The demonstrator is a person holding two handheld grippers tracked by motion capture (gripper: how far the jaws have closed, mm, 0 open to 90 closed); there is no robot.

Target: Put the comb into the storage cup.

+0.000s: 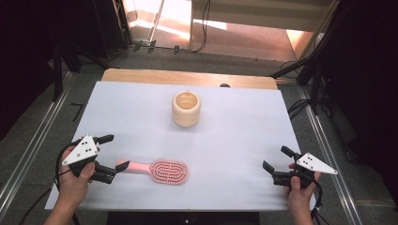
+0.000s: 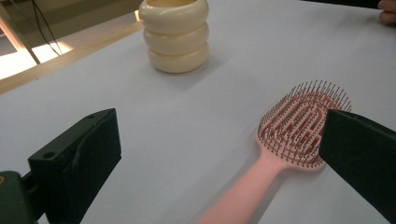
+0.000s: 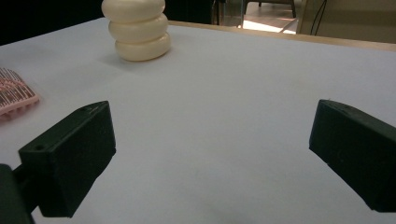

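Note:
A pink hairbrush [image 1: 162, 171] lies bristles up on the white table near the front, its handle pointing left. My left gripper [image 1: 114, 152] is open at the handle's end, and its near jaw is close to the handle tip. In the left gripper view the brush [image 2: 303, 123] lies between the wide-apart jaws of the left gripper [image 2: 219, 140], closer to the right jaw and not gripped. My right gripper [image 1: 276, 158] is open over bare table at the front right. A cream ribbed cup [image 1: 186, 108] stands upright at the table's middle back.
The white table cover [image 1: 234, 140] ends at a wooden strip [image 1: 187, 77] along the far edge. The right gripper view has the cup [image 3: 137, 30] far left and the brush's edge [image 3: 14, 93] at the left. Cables and dark stands surround the table.

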